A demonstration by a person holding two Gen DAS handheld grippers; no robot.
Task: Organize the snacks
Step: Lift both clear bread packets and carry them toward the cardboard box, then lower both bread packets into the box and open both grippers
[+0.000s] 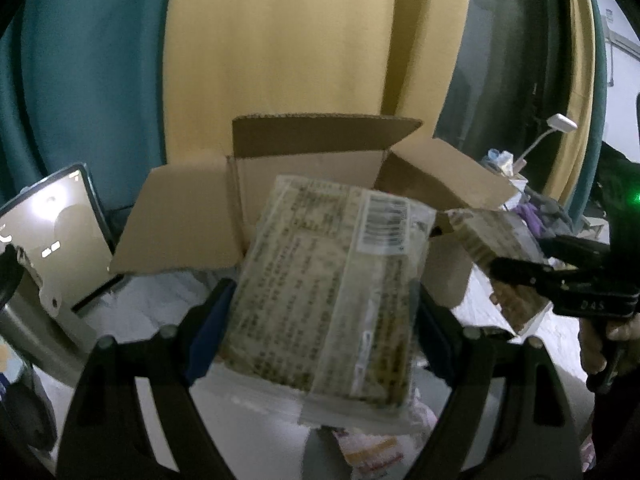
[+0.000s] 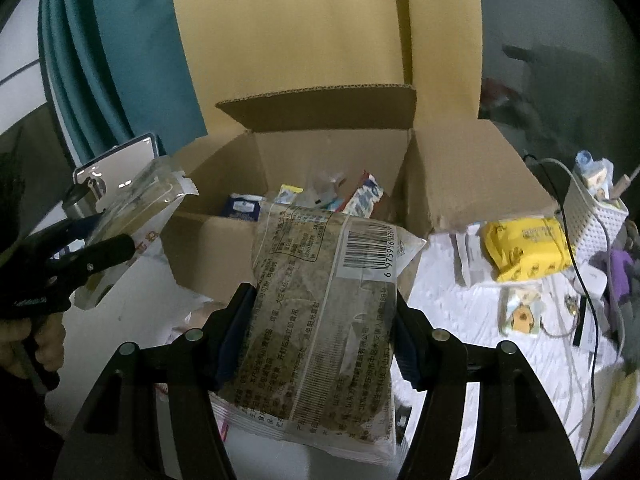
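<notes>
Meanwhile, at the snack box: two packets held above the worktop [image 2: 460, 312], both short of the carton's near edge.
Left gripper [image 1: 320, 312]: jaws pinching a clear-wrapped snack packet [image 1: 332, 280] by its long sides, barcode label up, tilted toward the carton.
Right gripper [image 2: 320, 328]: jaws clamped on a second snack packet [image 2: 320, 320] of the same kind, barcode at its far right corner.
Cardboard box [image 2: 304, 148]: flaps open, standing on the worktop at the far side; small packets [image 2: 360, 196] lie inside.
Right of box: a yellow pack [image 2: 524, 252] near a white basket [image 2: 596, 224], with cables trailing across the white cloth.
Left of box: a phone [image 1: 56, 232] propped upright, screen lit.
Backdrop: teal and yellow curtains [image 2: 280, 32].
</notes>
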